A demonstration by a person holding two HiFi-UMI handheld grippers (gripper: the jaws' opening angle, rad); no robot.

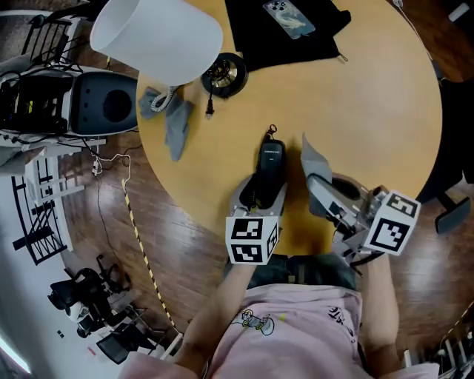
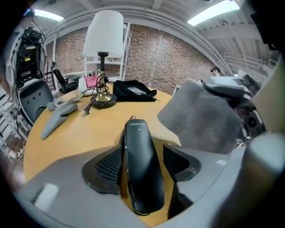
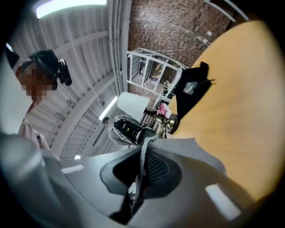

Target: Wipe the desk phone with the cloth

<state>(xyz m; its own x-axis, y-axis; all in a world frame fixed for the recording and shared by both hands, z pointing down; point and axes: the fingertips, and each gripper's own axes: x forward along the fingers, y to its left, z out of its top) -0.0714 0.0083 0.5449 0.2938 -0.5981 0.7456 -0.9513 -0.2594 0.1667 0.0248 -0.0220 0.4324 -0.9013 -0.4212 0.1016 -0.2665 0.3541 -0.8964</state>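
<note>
The phone's black handset (image 1: 270, 164) lies lengthwise between the jaws of my left gripper (image 1: 261, 194), near the table's front edge. In the left gripper view the handset (image 2: 141, 164) fills the gap and both pads (image 2: 106, 165) press on its sides. My right gripper (image 1: 320, 186) is just to its right, shut on a grey cloth (image 1: 312, 164) that sticks up from the jaws. In the right gripper view the cloth (image 3: 191, 149) is pinched in my right gripper (image 3: 140, 171) and drapes over one jaw. The cloth (image 2: 200, 116) hangs beside the handset in the left gripper view.
The round wooden table (image 1: 370, 96) also bears a lamp with a white shade (image 1: 159, 37) and brass base (image 1: 226, 74), a second grey cloth (image 1: 176, 126), and a black bag (image 1: 289, 33) with a smartphone (image 1: 289, 18) on it. A dark chair (image 1: 104, 104) stands at the left.
</note>
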